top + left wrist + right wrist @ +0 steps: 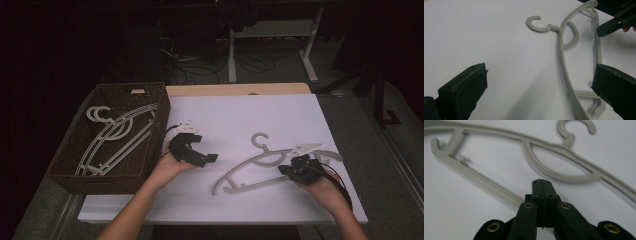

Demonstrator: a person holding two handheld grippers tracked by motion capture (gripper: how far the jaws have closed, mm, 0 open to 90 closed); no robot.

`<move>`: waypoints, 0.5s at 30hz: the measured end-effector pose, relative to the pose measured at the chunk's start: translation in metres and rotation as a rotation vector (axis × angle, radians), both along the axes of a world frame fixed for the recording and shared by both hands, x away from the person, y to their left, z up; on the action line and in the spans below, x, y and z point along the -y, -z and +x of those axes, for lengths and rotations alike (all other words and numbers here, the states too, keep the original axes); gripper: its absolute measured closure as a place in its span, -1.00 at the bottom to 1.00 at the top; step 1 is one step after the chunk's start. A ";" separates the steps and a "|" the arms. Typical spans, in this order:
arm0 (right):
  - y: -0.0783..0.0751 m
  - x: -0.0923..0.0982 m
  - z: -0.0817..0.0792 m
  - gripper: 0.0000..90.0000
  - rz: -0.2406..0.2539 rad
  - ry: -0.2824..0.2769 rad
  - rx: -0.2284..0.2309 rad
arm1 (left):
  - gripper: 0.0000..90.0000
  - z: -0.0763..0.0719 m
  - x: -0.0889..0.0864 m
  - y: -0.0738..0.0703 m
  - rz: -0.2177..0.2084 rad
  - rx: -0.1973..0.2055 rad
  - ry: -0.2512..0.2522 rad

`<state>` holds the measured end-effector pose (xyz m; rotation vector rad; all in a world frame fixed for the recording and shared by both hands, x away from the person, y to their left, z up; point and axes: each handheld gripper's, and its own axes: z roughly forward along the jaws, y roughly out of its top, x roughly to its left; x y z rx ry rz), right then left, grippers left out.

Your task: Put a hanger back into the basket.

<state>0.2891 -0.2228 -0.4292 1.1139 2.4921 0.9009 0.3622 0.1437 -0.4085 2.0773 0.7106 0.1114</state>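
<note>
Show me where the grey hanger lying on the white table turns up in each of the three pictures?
High view: the hanger lies right of centre on the white table, by the right gripper.
Left gripper view: upper right, running down to the bottom edge.
Right gripper view: across the top, beyond the closed jaws.
Shared landmark: its hook.

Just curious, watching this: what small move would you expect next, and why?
Probably the right gripper opens to take the hanger's lower bar. Its jaws are shut and empty just short of that bar, while two hangers already lie in the basket.
</note>
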 end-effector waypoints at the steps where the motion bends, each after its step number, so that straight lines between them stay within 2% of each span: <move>1: 0.002 0.004 -0.001 0.98 0.000 0.006 -0.004 | -1.00 0.000 0.001 0.001 0.004 -0.001 0.005; 4: 0.006 0.009 -0.004 0.98 -0.011 0.017 -0.015 | -1.00 -0.001 0.006 0.002 0.006 -0.002 0.015; 7: 0.011 0.009 -0.004 0.98 -0.044 0.018 -0.025 | -1.00 -0.001 0.010 0.003 0.009 -0.003 0.026; 10: 0.012 0.009 -0.004 0.98 -0.038 0.024 -0.031 | -1.00 -0.001 0.017 0.006 0.017 -0.011 0.048; 12: 0.014 0.009 -0.003 0.98 -0.046 0.022 -0.037 | -0.99 -0.001 0.024 0.009 0.025 -0.021 0.069; 15: 0.016 0.010 -0.003 0.98 -0.033 0.023 -0.042 | -0.93 0.000 0.038 0.016 0.042 -0.036 0.103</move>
